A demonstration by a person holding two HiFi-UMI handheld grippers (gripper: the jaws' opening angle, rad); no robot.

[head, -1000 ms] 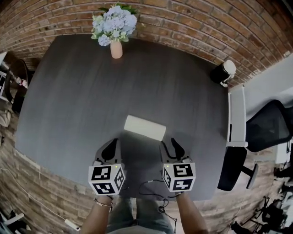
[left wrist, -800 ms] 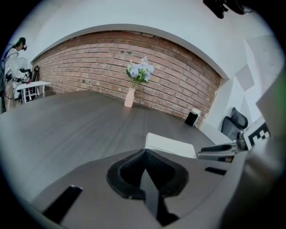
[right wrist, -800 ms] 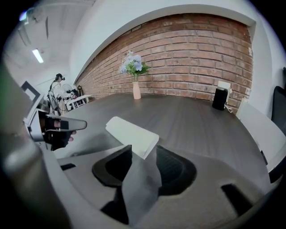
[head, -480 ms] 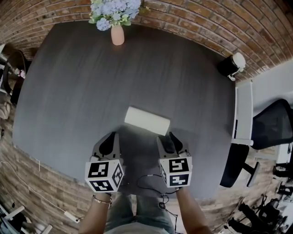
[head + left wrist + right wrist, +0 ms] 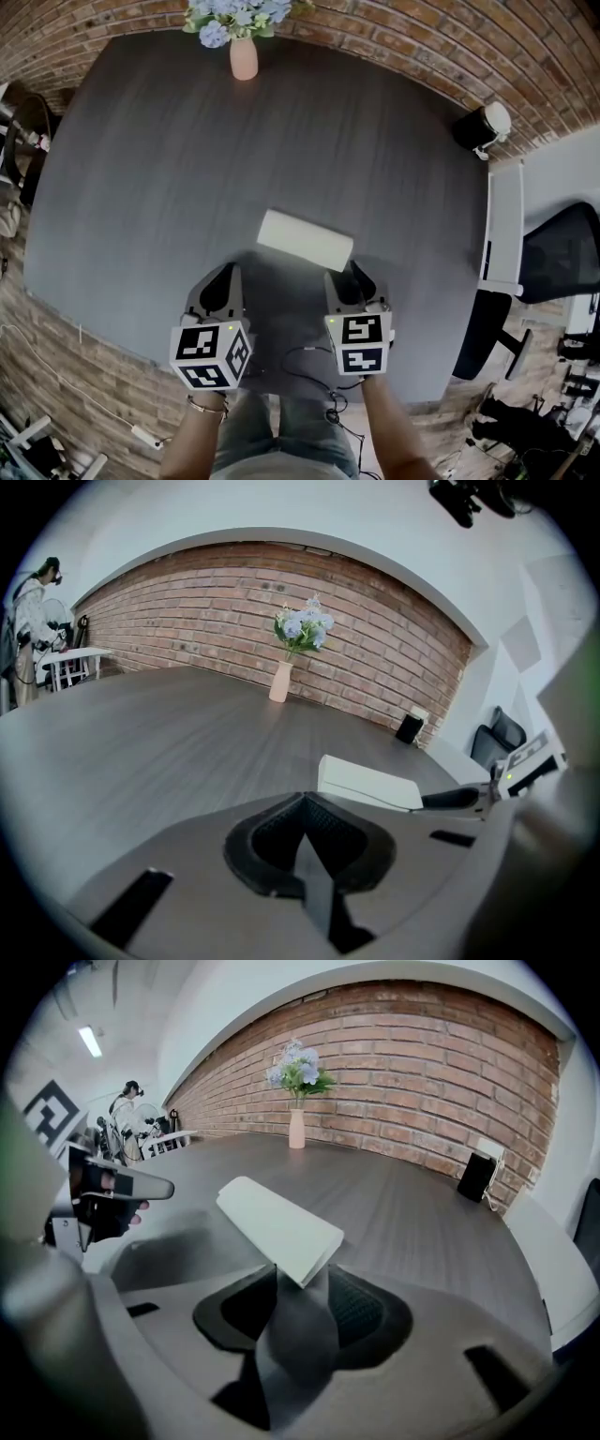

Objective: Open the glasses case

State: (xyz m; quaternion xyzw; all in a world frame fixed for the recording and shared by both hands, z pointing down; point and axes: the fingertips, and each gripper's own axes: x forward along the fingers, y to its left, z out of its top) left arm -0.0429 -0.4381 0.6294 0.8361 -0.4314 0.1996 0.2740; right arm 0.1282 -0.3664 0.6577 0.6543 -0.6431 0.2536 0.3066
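Note:
A shut white glasses case (image 5: 306, 239) lies flat on the dark table (image 5: 169, 159), a little in front of both grippers. My right gripper (image 5: 352, 277) is at the case's right end. In the right gripper view its jaws stand slightly apart, open, with the near corner of the case (image 5: 278, 1224) showing between the tips of the right gripper (image 5: 302, 1277). My left gripper (image 5: 217, 287) hangs short of the case's left end, apart from it. In the left gripper view the jaws of the left gripper (image 5: 305, 803) meet in a point, shut and empty, with the case (image 5: 366, 782) ahead to the right.
A pink vase of pale flowers (image 5: 244, 54) stands at the table's far edge by the brick wall. A black speaker (image 5: 473, 129) sits at the far right corner. A white side table (image 5: 502, 225) and a black office chair (image 5: 553, 253) stand right of the table.
My right gripper has moved forward until its tips reach the case's right end. The left gripper has moved forward only a little. The head view has shifted slightly.

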